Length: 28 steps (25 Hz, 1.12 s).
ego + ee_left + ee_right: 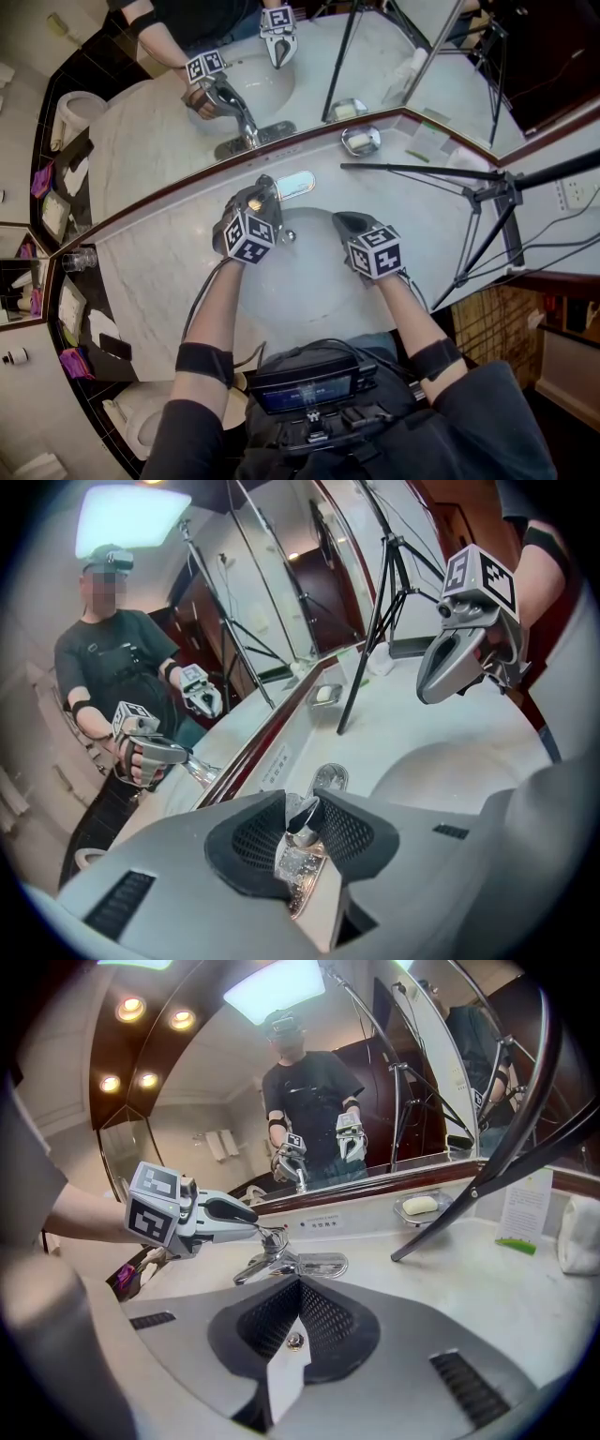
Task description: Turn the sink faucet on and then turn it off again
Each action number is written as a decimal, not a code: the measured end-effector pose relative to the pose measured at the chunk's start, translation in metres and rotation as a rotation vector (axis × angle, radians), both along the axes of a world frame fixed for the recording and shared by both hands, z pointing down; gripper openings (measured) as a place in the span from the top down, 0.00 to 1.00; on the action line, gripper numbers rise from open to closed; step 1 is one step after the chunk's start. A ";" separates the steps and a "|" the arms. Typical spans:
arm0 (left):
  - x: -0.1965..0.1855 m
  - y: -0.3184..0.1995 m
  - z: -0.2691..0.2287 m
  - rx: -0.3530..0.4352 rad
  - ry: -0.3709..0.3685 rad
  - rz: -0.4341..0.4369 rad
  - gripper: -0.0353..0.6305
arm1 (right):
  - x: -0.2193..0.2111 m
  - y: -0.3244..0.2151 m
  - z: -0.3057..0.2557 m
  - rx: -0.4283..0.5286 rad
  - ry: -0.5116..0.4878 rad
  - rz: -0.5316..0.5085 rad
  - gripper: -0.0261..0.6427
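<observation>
The chrome faucet (281, 187) stands at the back rim of the white sink basin (300, 281). My left gripper (264, 197) is at its lever handle. In the left gripper view the lever (305, 819) sits between the two black pads of my left gripper (307, 810), which close on it. From the right gripper view the left gripper (246, 1213) holds the lever (265, 1237) above the spout (258, 1269). No water shows. My right gripper (343, 221) hangs over the basin, shut and empty; its jaws (298, 1296) point at the drain (294, 1341).
A soap dish (361, 141) with a white bar sits against the mirror. A black tripod (487, 197) spreads its legs over the right of the marble counter (150, 281). A glass (80, 259) stands at the counter's left end. A toilet (141, 422) is below left.
</observation>
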<state>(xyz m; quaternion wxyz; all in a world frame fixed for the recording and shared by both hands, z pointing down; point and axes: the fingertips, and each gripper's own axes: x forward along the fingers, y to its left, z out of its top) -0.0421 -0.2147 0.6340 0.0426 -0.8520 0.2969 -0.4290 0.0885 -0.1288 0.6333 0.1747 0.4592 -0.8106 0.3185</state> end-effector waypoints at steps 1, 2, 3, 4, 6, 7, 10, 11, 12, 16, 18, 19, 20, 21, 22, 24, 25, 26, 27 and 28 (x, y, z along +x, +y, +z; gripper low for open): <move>0.000 0.000 0.000 -0.002 -0.002 -0.002 0.79 | 0.000 0.000 -0.001 0.002 -0.001 0.000 0.93; 0.000 0.001 0.000 -0.003 -0.004 -0.004 0.79 | -0.001 -0.001 -0.001 0.004 -0.002 -0.001 0.93; -0.001 0.001 0.001 -0.005 -0.007 -0.006 0.79 | -0.001 0.000 -0.002 0.005 -0.002 -0.002 0.93; -0.001 0.002 0.001 -0.006 -0.012 -0.006 0.79 | -0.002 0.000 -0.003 0.005 -0.003 -0.002 0.93; -0.003 0.003 0.001 -0.004 -0.027 -0.004 0.79 | -0.003 0.000 -0.005 0.007 -0.004 -0.003 0.93; -0.004 0.005 0.000 0.001 -0.036 0.000 0.79 | -0.003 0.000 -0.006 0.008 -0.004 -0.004 0.93; -0.006 0.012 -0.004 0.014 -0.045 0.010 0.80 | -0.004 0.001 -0.009 0.015 -0.008 -0.003 0.93; -0.006 0.015 -0.006 0.019 -0.044 0.013 0.80 | -0.004 0.001 -0.010 0.017 -0.008 -0.003 0.93; -0.007 0.019 -0.009 0.024 -0.041 0.015 0.80 | -0.004 0.002 -0.011 0.019 -0.009 -0.003 0.93; -0.014 0.036 -0.022 0.037 -0.008 -0.003 0.80 | -0.009 0.004 -0.013 0.026 -0.011 -0.015 0.93; -0.021 0.046 -0.028 0.037 0.018 -0.030 0.80 | -0.014 0.005 -0.015 0.030 -0.011 -0.027 0.93; -0.025 0.050 -0.031 0.038 0.034 -0.050 0.81 | -0.016 0.006 -0.016 0.033 -0.011 -0.033 0.93; -0.030 0.054 -0.034 0.041 0.052 -0.073 0.84 | -0.019 0.006 -0.017 0.036 -0.010 -0.040 0.93; -0.035 0.057 -0.038 0.043 0.075 -0.102 0.87 | -0.021 0.006 -0.018 0.039 -0.010 -0.046 0.93; -0.040 0.060 -0.042 0.043 0.104 -0.134 0.90 | -0.023 0.007 -0.020 0.043 -0.009 -0.052 0.93; -0.051 0.067 -0.052 0.033 0.179 -0.204 0.94 | -0.028 0.009 -0.023 0.048 -0.006 -0.064 0.93; -0.056 0.070 -0.056 0.025 0.221 -0.238 0.94 | -0.030 0.010 -0.024 0.050 -0.004 -0.070 0.93; -0.060 0.073 -0.060 0.018 0.262 -0.270 0.94 | -0.032 0.010 -0.026 0.053 -0.003 -0.076 0.93; -0.064 0.076 -0.065 0.009 0.300 -0.301 0.94 | -0.034 0.011 -0.027 0.057 -0.001 -0.082 0.93; -0.069 0.080 -0.069 -0.005 0.338 -0.335 0.94 | -0.036 0.011 -0.028 0.059 0.001 -0.088 0.93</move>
